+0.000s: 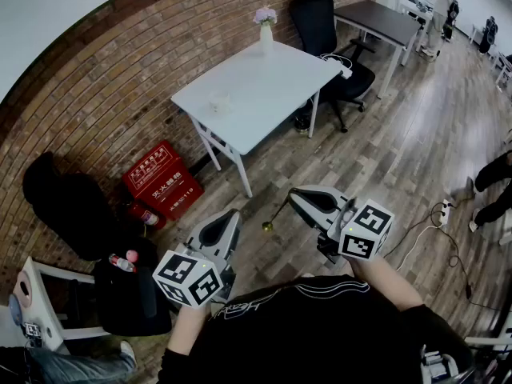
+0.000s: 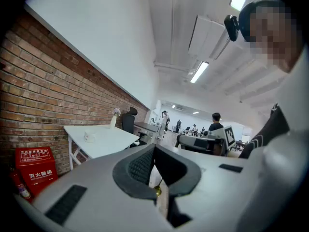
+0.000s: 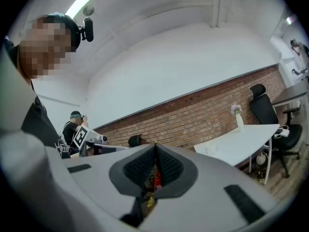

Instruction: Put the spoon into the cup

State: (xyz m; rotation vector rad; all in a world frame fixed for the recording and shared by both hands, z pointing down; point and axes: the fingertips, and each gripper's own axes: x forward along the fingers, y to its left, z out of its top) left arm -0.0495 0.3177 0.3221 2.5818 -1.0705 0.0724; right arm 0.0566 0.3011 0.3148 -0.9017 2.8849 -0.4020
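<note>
My right gripper [image 1: 291, 196] [image 3: 155, 145] is shut on the handle of a thin gold spoon [image 1: 276, 214] [image 3: 150, 201], which hangs down and left over the wooden floor. Its small bowl shows low between my left jaws as a gold spoon tip [image 2: 158, 191]. My left gripper [image 1: 236, 213] [image 2: 154, 146] is beside it, tips together with nothing in them. The small white cup [image 1: 220, 102] [image 2: 89, 137] [image 3: 211, 149] stands on the white table [image 1: 272, 78] [image 2: 113, 140] [image 3: 248, 141] by the brick wall, well ahead of both grippers.
A white vase with flowers [image 1: 266, 26] stands at the table's far end, with a black office chair [image 1: 320, 22] behind it. A red fire-equipment box [image 1: 162, 179] sits by the wall. A power strip with cables [image 1: 444, 210] lies on the floor at right.
</note>
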